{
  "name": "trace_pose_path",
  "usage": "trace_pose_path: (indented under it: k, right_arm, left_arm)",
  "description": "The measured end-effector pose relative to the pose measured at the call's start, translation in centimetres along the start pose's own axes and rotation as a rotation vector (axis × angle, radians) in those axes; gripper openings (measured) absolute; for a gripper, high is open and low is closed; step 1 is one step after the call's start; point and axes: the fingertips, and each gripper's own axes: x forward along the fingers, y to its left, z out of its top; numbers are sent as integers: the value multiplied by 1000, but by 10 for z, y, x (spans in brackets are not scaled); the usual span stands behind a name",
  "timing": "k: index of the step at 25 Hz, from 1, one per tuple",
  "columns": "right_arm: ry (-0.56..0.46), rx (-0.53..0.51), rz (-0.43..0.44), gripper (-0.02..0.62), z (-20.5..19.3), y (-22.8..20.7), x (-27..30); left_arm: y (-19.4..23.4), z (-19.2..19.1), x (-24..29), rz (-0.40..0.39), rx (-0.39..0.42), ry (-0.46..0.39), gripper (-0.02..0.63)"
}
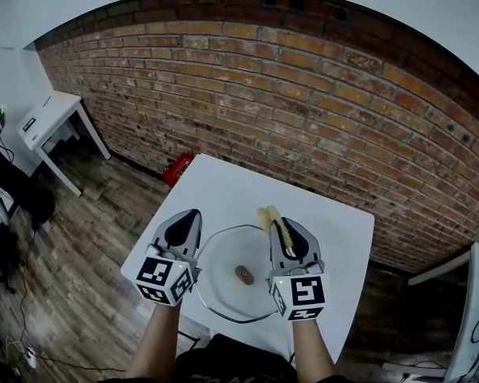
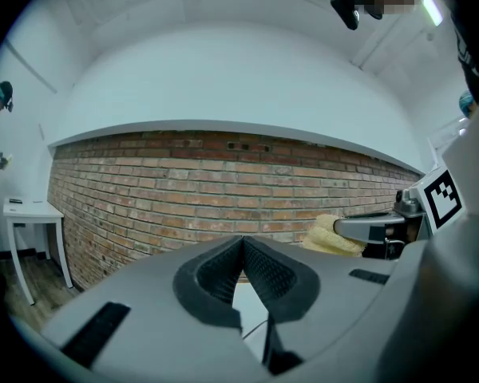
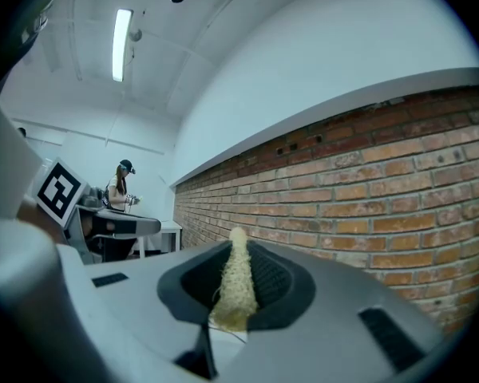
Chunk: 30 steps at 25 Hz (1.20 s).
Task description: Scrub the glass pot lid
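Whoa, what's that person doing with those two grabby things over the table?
A person is holding a gripper in each hand over a white square table. The right gripper has its fingers shut on a yellow fibrous scrubbing pad. The left gripper is shut and empty. In the head view, a round clear glass pot lid with a brown knob lies flat on the table between them. I cannot tell whether the pad touches the lid yet.

Glass lid (image 1: 226, 290) flat on table (image 1: 223, 190)
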Motion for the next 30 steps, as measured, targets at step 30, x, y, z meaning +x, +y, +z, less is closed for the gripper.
trace_pose_path:
  k: [30]
  right_arm:
    - [294,94,18,58,-146,12,-8]
  left_arm:
    - [8,-157,-6,8,-120,287,9]
